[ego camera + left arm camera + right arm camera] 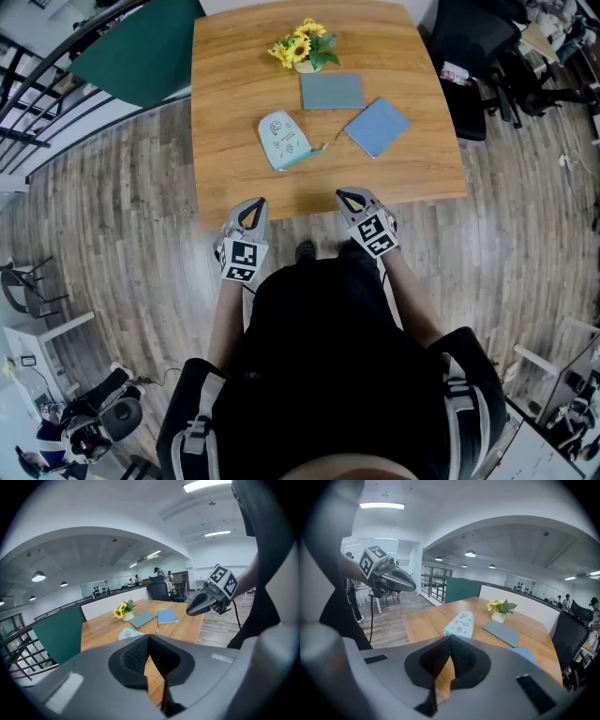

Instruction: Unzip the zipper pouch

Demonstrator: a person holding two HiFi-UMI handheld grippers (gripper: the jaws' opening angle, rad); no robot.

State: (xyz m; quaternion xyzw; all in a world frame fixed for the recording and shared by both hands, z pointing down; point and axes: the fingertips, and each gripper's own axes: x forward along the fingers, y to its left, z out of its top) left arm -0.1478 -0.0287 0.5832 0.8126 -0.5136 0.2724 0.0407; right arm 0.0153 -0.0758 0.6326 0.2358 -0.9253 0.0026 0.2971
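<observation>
Both my tongs are shut, with nothing between them. The left tongs [251,208] and right tongs [352,199] hang at the near edge of the worktop [225,84], tips tilted down and pointing ahead.

The pouch [283,140] lies flat near the middle of the worktop, ahead of both tongs and between them, a little nearer my left. Its long axis runs away from me, leaning slightly. The teal zipper edge faces right, and what I take for the pull sticks out at the near right corner, toward my right tongs. So I judge the left should pin and the right should pull.

Beyond the pouch lie a grey book [331,91], a blue book [377,126] and flowers [304,45]. The worktop is smooth pale wood, with plank floor [112,234] around it in an open office.
</observation>
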